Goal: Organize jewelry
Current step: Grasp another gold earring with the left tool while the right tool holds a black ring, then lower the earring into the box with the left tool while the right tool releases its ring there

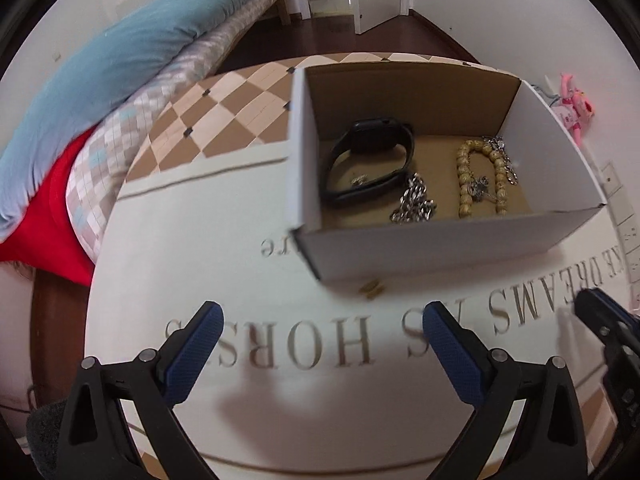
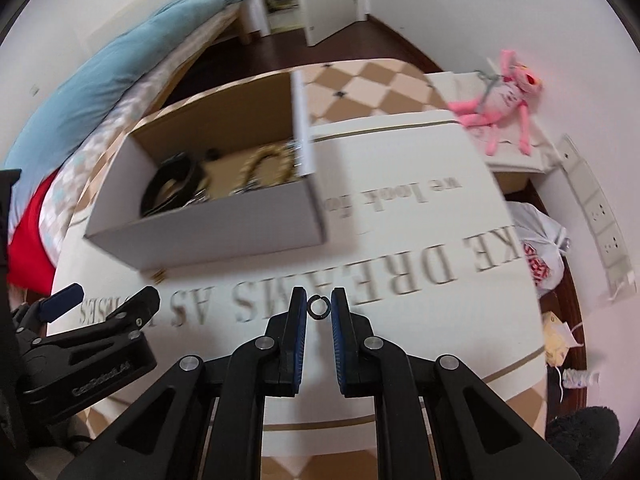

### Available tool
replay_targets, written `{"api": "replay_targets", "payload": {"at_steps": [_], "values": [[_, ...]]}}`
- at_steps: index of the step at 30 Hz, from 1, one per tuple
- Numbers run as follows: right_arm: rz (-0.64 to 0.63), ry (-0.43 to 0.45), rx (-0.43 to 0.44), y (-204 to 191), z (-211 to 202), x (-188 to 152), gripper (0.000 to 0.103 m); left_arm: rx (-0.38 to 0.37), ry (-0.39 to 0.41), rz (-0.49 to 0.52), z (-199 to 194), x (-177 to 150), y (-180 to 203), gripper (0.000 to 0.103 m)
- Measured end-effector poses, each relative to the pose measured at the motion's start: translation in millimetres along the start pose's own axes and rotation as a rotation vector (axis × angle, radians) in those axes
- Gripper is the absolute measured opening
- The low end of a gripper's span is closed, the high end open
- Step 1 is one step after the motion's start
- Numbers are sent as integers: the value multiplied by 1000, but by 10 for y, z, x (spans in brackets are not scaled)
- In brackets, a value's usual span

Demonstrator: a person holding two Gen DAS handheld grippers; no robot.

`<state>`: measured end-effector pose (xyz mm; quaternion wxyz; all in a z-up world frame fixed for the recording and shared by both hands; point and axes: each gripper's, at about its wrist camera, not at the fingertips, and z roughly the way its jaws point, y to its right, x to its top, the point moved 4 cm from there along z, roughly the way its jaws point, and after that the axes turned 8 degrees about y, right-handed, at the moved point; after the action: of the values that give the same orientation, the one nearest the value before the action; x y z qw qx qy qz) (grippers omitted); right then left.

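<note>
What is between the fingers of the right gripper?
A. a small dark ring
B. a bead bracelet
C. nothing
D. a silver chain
A: in the right wrist view the right gripper is closed on a small dark ring, above the table.

Soft daylight, even and bright; faint shadows under tongs; motion blur; fisheye bending, dark corners

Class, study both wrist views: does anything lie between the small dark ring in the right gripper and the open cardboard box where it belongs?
Only the box's own near wall. The right gripper holds the small dark ring above the printed tablecloth, and the open white cardboard box sits ahead to its left. The ring must pass over that wall.
</note>
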<state>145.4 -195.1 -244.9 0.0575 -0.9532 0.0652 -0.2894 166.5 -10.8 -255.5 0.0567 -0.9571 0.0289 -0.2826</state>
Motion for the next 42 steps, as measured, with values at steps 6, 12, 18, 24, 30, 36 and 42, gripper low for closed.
{"api": "replay_targets", "payload": {"at_steps": [6,12,18,24,30,36,42], "values": [[57,9,-26,212,8,9,13,44,2,3,85,22,63,75],[80,11,-35,342,-4,-1,13,51,-4,-21,112,17,105,66],[98,18,-46,414,-20,12,13,3,3,-14,100,41,194,15],[111,31,-48,453,-83,33,13,-47,-4,-20,39,-30,249,10],[110,40,-12,386,-195,44,13,-154,-46,-49,-306,-291,231,10],[97,57,101,151,-407,229,13,-252,-13,-84,-766,15,77,10],[53,32,238,-191,-390,743,13,-292,8,-131,-677,736,-154,10]]}}
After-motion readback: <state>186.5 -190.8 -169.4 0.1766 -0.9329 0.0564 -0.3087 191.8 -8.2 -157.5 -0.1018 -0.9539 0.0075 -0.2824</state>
